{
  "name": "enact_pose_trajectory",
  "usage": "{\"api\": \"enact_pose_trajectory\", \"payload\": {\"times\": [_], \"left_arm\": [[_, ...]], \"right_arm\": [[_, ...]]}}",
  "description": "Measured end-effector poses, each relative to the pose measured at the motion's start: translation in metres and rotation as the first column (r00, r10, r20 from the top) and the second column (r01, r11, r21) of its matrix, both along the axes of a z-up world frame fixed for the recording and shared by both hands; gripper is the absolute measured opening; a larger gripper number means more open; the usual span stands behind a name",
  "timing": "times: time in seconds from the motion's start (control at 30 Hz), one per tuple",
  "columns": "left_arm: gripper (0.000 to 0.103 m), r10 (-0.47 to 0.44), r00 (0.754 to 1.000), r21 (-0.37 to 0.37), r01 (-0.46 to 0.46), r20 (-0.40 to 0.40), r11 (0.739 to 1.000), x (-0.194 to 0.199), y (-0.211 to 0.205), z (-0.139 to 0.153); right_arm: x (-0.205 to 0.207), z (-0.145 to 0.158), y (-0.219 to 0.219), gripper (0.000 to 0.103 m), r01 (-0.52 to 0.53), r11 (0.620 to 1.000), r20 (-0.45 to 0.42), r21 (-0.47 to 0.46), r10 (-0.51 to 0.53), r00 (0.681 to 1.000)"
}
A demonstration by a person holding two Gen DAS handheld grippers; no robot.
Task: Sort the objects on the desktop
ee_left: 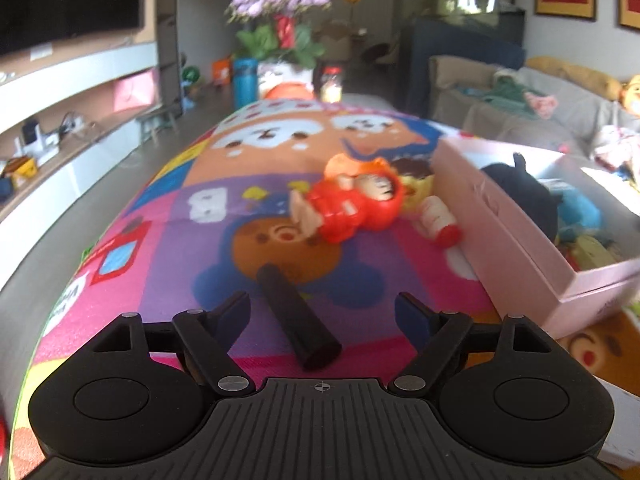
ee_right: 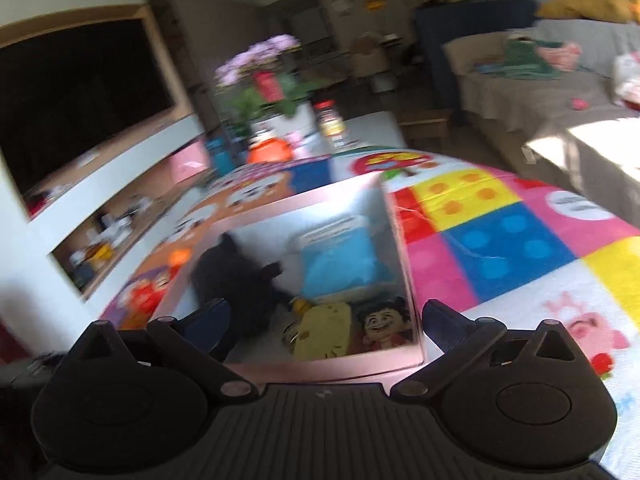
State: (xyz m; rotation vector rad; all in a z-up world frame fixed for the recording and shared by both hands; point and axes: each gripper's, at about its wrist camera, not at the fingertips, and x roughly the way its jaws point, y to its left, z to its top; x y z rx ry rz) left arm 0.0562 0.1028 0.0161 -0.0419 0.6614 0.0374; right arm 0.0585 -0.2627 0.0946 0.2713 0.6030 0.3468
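Observation:
My left gripper (ee_left: 322, 312) is open and empty, low over the colourful mat. A black cylinder (ee_left: 298, 316) lies on the mat between its fingers. Beyond it lie a red figurine (ee_left: 352, 204) and a small white bottle with a red cap (ee_left: 440, 220), next to a pink box (ee_left: 508, 232). My right gripper (ee_right: 324, 322) is open and empty above the near end of the pink box (ee_right: 320, 370). Inside the box are a black plush (ee_right: 236, 276), a blue toy (ee_right: 340, 264), a yellow toy (ee_right: 324, 332) and a smiling doll (ee_right: 384, 324).
A flower pot (ee_left: 280, 40), a blue bottle (ee_left: 245, 82) and a jar (ee_left: 332, 82) stand at the table's far end. A TV shelf (ee_left: 60, 120) runs along the left and a sofa (ee_left: 540, 108) along the right. The mat (ee_right: 500, 240) extends right of the box.

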Motion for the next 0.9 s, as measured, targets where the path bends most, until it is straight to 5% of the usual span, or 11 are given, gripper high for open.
{"api": "enact_pose_trajectory", "payload": {"times": [0.17,0.3,0.47,0.5,0.63,0.77,0.9], "left_arm": [[0.060,0.035,0.999,0.005,-0.035,-0.031,0.999,0.006,0.007,-0.006],[0.043,0.024,0.999,0.027,-0.023,-0.028,0.999,0.006,0.011,-0.006],[0.030,-0.011,0.999,0.060,0.013,-0.030,0.998,-0.006,0.008,-0.006],[0.029,-0.019,0.999,0.069,0.021,-0.031,0.997,-0.009,0.006,-0.006],[0.023,-0.086,0.996,0.066,0.088,-0.037,0.994,-0.026,-0.005,-0.003],[0.023,-0.237,0.970,0.008,0.238,-0.049,0.971,-0.056,-0.032,0.000],[0.026,-0.376,0.926,-0.049,0.374,-0.041,0.926,-0.087,-0.064,0.004]], "right_arm": [[-0.047,0.014,0.018,0.102,-0.096,0.990,0.096,-0.101,0.106,0.990],[-0.072,0.005,0.056,0.098,-0.316,0.925,0.002,-0.208,0.324,0.946],[-0.086,-0.015,0.093,0.051,-0.440,0.837,-0.093,-0.326,0.435,0.896],[-0.088,-0.018,0.095,0.051,-0.452,0.829,-0.111,-0.330,0.442,0.890],[-0.100,-0.019,0.086,0.050,-0.425,0.816,-0.091,-0.391,0.426,0.900],[-0.100,-0.022,0.065,0.054,-0.269,0.805,-0.007,-0.529,0.312,0.950],[-0.089,-0.024,0.033,0.068,-0.145,0.873,-0.021,-0.465,0.154,0.988]]}}
